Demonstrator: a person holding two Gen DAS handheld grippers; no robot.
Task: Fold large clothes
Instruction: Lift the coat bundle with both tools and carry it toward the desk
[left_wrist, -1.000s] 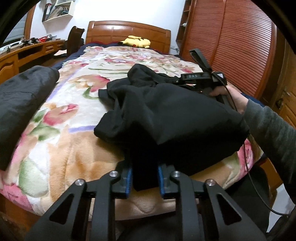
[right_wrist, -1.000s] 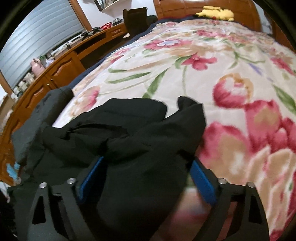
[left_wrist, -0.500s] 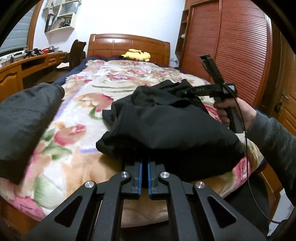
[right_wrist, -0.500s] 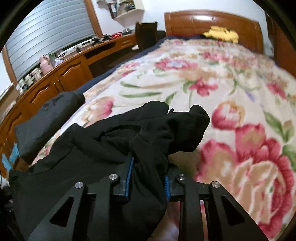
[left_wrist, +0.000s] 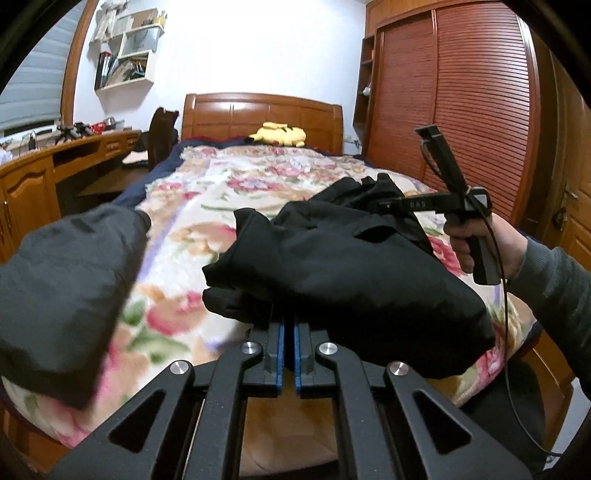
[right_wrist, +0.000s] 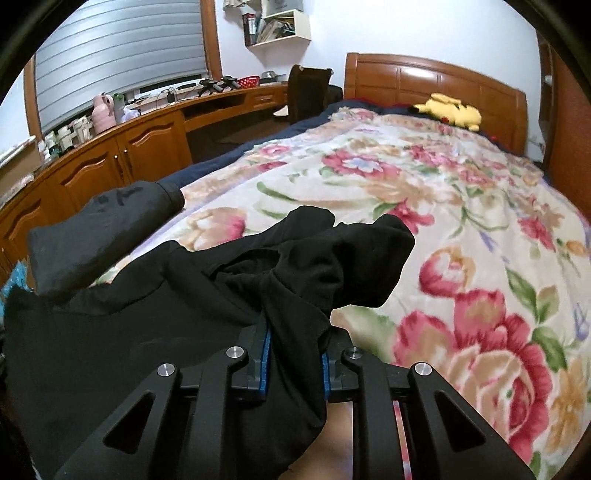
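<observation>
At six o'clock in the left wrist view, left gripper (left_wrist: 288, 350), blue pads all but closed on a thin edge of the black garment (left_wrist: 343, 273). At six o'clock in the right wrist view, right gripper (right_wrist: 293, 363), jaws closing, a thick bunch of the same cloth pinched between the pads. Just beyond both pairs of fingers, black garment (right_wrist: 207, 306) heaped in a rumpled mound at the near end of the bed (left_wrist: 236, 177), draped over the foot edge toward five o'clock in the left view. At three o'clock in the left view, a hand (left_wrist: 487, 243) in a grey sleeve (left_wrist: 554, 295) gripping the right tool's handle, cable hanging below. At nine o'clock, a dark grey folded piece (left_wrist: 62, 280) resting on the floral blanket (right_wrist: 424, 192), apart from the black mound. Further out, toward twelve o'clock, a yellow plush toy (left_wrist: 279, 134) lying against the wooden headboard (left_wrist: 262, 110). At ten o'clock, a long wooden worktop (right_wrist: 155, 122) with small clutter along the wall. At two o'clock in the left view, slatted wardrobe doors (left_wrist: 461, 103).
</observation>
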